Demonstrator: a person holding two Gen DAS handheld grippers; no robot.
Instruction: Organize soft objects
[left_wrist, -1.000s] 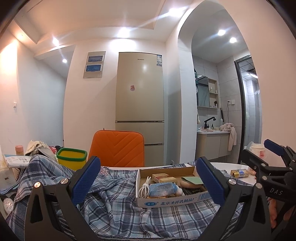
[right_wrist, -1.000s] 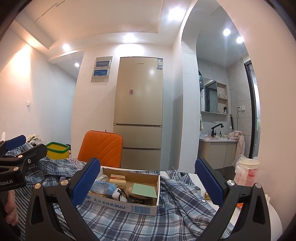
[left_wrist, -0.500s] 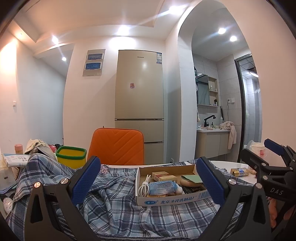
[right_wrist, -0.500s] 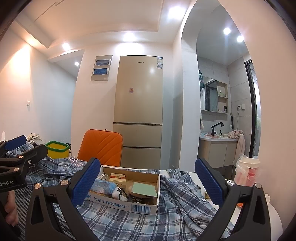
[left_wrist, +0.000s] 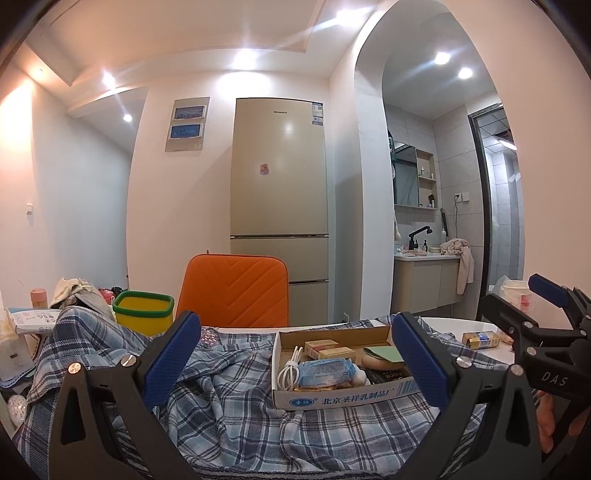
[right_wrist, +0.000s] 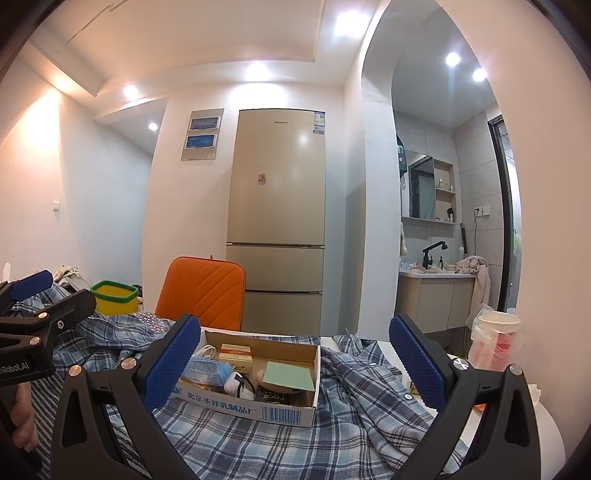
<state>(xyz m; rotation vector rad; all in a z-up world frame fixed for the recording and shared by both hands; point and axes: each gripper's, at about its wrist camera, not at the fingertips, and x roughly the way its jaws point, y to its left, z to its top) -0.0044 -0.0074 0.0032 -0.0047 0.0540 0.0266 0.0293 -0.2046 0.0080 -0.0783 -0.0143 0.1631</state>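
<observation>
A blue plaid shirt (left_wrist: 229, 402) lies rumpled across the white table; it also shows in the right wrist view (right_wrist: 362, 406). A shallow cardboard box (left_wrist: 343, 397) of small items sits on top of the shirt, also seen in the right wrist view (right_wrist: 258, 406). My left gripper (left_wrist: 295, 360) is open and empty, held just above the shirt in front of the box. My right gripper (right_wrist: 295, 358) is open and empty, with the box between its fingers' lines of sight. Each gripper shows at the other view's edge.
An orange chair (left_wrist: 236, 288) stands behind the table, a yellow bin with green rim (left_wrist: 143, 308) to its left. A small can (left_wrist: 480, 339) and a wrapped cup (right_wrist: 495, 343) stand on the table's right side. Clutter lies at far left (left_wrist: 29, 325).
Both views have tilted slightly upward; the grippers stay open and nothing on the table has moved.
</observation>
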